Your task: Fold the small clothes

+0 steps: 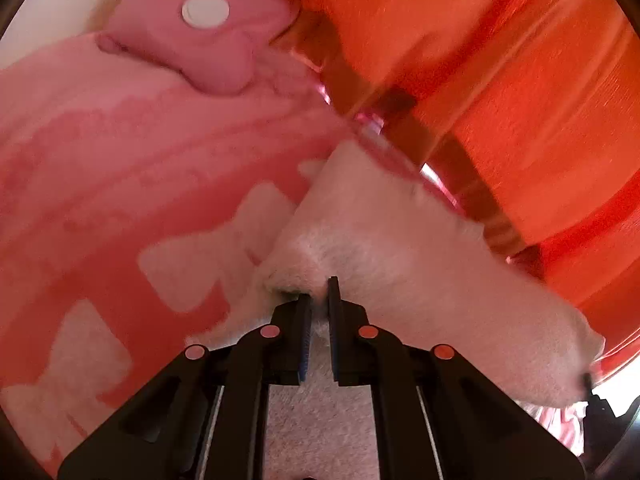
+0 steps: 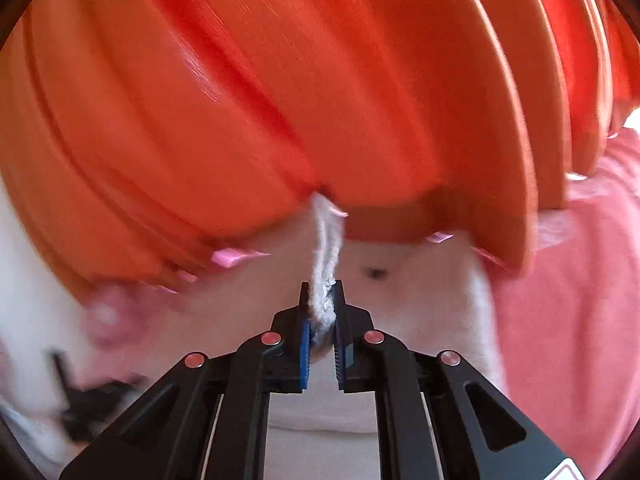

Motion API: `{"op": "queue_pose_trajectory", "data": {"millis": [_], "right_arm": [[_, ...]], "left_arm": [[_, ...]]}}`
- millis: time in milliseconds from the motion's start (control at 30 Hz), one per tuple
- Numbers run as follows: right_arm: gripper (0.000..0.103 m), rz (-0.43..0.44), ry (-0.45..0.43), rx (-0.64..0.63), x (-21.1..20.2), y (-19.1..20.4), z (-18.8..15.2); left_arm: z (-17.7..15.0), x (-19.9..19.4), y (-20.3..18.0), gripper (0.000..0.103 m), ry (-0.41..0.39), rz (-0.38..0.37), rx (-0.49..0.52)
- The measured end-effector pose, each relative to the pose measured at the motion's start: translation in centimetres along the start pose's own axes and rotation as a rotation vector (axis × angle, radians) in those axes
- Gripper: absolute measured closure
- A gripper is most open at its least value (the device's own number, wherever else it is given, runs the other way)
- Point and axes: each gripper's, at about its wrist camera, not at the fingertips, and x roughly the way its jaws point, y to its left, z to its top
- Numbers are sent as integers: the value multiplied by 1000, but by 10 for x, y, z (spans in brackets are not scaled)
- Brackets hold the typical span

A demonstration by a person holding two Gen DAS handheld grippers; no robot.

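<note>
Jaws of the left gripper (image 1: 319, 300) stand almost closed, their black tips pinching a fold of a pale pink fluffy garment (image 1: 384, 248); the fleece bunches up just ahead of the blue-edged pads. Jaws of the right gripper (image 2: 321, 300) are likewise nearly closed, clamped on a raised ridge of a white fuzzy edge (image 2: 326, 264) that runs straight up from between the pads to the rim of an orange ribbed plastic basket (image 2: 280, 100).

Only the left wrist view shows a darker pink fleece cloth with pale bow shapes (image 1: 120, 168) spread to the left of the pinched fold, and on it a padded rose-pink bow with a round white button (image 1: 206, 10). The orange basket's wall (image 1: 520, 100) fills that view's right side, blurred. The tip of the other gripper shows dark at its lower right edge.

Only the right wrist view shows a coral-pink flat cloth (image 2: 580, 300) on the right, beside the pale garment, which lies under the basket's lower rim. What the basket holds cannot be told; only its outer wall shows.
</note>
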Motion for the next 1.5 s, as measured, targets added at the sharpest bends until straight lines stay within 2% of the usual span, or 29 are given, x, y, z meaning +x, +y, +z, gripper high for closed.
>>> {"op": "queue_pose_trajectory", "data": {"millis": [67, 100, 133, 200, 267, 333, 400, 500, 567, 633, 667, 700, 733, 767, 800, 867, 900, 933, 967, 1067, 1167, 1267, 1333, 1367, 1400, 1433, 1467, 1500], "right_arm": [[94, -33, 111, 84, 28, -20, -14], [94, 18, 109, 142, 26, -25, -14], [94, 50, 74, 140, 17, -21, -9], [95, 83, -34, 59, -13, -5, 3], [95, 50, -62, 14, -16, -2, 4], [94, -23, 53, 50, 20, -21, -13], [94, -19, 116, 125, 39, -38, -25], [94, 18, 40, 87, 17, -27, -13], [93, 11, 10, 59, 10, -21, -10], [91, -62, 57, 53, 27, -25, -18], [91, -143, 131, 51, 40, -33, -27], [95, -139, 138, 68, 41, -36, -27], [94, -124, 130, 95, 29, -38, -30], [91, -120, 125, 104, 17, -37, -30], [82, -108, 91, 93, -12, -35, -33], [63, -88, 64, 65, -54, -35, -43], [49, -73, 74, 56, -80, -37, -54], [42, -64, 91, 48, -95, -40, -64], [40, -59, 126, 41, -109, -45, -76], [38, -51, 339, 52, -133, -69, -131], [38, 20, 562, 124, -139, -90, -177], [37, 121, 627, 213, -138, -86, -193], [37, 121, 620, 211, -134, -82, -196], [38, 112, 618, 215, -131, -79, -198], [48, 100, 611, 216, -132, -77, -198], [76, 91, 599, 213, -132, -73, -195], [93, 108, 578, 222, -135, -71, -195], [95, 124, 547, 247, -140, -70, -189]], "left_arm": [[-6, 6, 1, 96, 26, 12, 0], [-7, 6, 0, 96, 22, 16, 9], [-6, 5, -3, 96, 19, 25, 26], [-5, 6, -4, 96, 20, 26, 32], [-6, 8, -3, 96, 26, 29, 30], [-7, 8, -4, 96, 23, 36, 43], [-7, 7, -6, 96, 22, 41, 55], [-6, 7, -6, 96, 23, 45, 61], [-5, 6, -7, 96, 26, 45, 58], [-6, 2, -9, 94, 30, 50, 78], [-6, -2, -10, 93, 30, 52, 90], [-7, -8, -10, 92, 30, 50, 101], [-8, -19, -9, 92, 32, 48, 108], [-8, -28, -6, 91, 39, 38, 116], [-10, -41, -1, 87, 46, 27, 128], [-19, -70, 15, 67, 73, 26, 145], [-26, -89, 27, 53, 102, 22, 154], [-32, -100, 36, 49, 121, 22, 161], [-40, -114, 46, 48, 156, 26, 171], [-63, -138, 70, 41, 289, 11, 176], [-88, -148, 84, 39, 430, -27, 139], [-109, -148, 82, 39, 511, -59, 113], [-121, -145, 77, 40, 532, -73, 99], [-124, -144, 75, 42, 525, -65, 100], [-127, -146, 71, 53, 506, -47, 116], [-129, -148, 65, 82, 490, -43, 147], [-131, -149, 62, 97, 487, -56, 163], [-131, -153, 61, 96, 479, -65, 160]]}}
